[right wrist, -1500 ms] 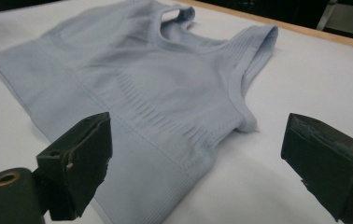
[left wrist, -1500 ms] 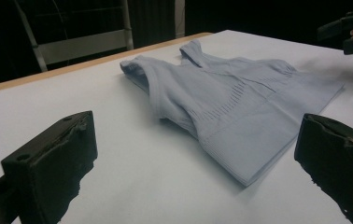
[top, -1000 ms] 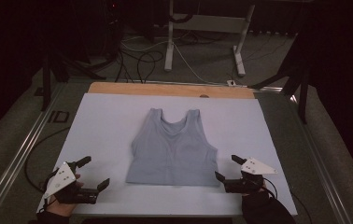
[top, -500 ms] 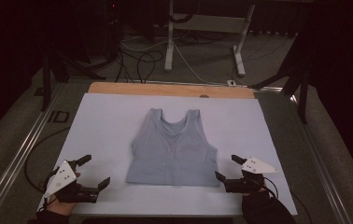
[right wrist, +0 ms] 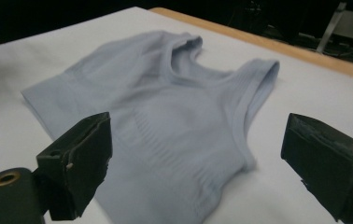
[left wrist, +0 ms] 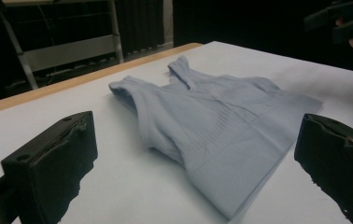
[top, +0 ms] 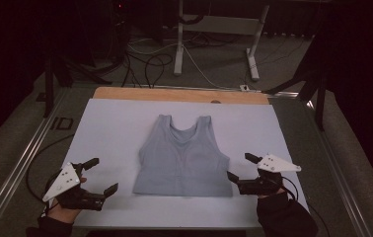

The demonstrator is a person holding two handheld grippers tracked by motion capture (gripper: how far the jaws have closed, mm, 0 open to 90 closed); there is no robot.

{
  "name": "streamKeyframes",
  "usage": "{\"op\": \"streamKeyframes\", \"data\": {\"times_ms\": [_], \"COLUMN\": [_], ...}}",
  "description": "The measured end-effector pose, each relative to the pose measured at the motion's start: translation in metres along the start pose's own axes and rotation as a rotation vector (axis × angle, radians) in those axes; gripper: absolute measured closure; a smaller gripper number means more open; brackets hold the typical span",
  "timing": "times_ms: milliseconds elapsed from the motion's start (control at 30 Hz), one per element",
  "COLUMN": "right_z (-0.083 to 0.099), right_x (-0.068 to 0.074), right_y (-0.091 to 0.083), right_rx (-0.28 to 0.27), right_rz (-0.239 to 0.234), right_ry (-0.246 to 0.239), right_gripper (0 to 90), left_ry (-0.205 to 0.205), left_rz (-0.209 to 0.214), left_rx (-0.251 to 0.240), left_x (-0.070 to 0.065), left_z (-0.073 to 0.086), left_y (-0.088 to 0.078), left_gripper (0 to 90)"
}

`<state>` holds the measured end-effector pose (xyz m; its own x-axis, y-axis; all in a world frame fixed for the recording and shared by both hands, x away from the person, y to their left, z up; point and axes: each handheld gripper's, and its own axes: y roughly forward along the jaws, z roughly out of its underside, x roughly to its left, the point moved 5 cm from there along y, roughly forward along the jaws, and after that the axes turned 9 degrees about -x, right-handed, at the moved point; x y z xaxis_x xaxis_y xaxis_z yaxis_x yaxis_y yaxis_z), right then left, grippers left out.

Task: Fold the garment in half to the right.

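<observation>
High view: a pale blue tank top (top: pixel 182 158) lies flat on the white table cover (top: pixel 110 128), straps toward the far wooden edge (top: pixel 179 95), hem toward the person. The left gripper (top: pixel 101 176) sits near the front left corner of the cover, jaws spread, well apart from the top's lower left corner. The right gripper (top: pixel 242 169) sits at the lower right, jaws spread, its nearer jaw tip just beside the hem's right corner; touching or not, cannot tell.

Left gripper view: both black jaws stand wide apart with nothing between them. The tank top (left wrist: pixel 212 116) lies ahead on the cover, its near hem corner falling in the gap between the jaws but beyond their tips. The other gripper shows at the top right edge.

Right gripper view: jaws wide apart, holding nothing. The tank top (right wrist: pixel 165 121) lies ahead and partly between the jaws, its side edge nearer the left jaw; the right jaw stands over bare cover.
</observation>
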<state>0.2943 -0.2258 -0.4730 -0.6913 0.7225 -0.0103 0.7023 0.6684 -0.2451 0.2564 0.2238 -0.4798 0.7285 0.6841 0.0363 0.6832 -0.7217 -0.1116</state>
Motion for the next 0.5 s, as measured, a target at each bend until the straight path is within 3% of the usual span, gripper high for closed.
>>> {"op": "streamKeyframes", "data": {"times_ms": [133, 500], "right_z": [-0.011, -0.044], "right_x": [0.000, 0.001], "right_y": [0.003, 0.032], "right_rx": [-0.004, -0.006], "right_rz": [-0.007, -0.051], "right_ry": [-0.004, -0.023], "right_gripper": [8.9, 9.0], "left_ry": [0.010, 0.016], "left_rz": [0.014, 0.030], "left_rx": [0.020, 0.045], "left_x": [0.000, 0.002], "left_z": [-0.006, -0.020], "left_y": [0.004, 0.011], "left_gripper": [0.0, 0.0]}}
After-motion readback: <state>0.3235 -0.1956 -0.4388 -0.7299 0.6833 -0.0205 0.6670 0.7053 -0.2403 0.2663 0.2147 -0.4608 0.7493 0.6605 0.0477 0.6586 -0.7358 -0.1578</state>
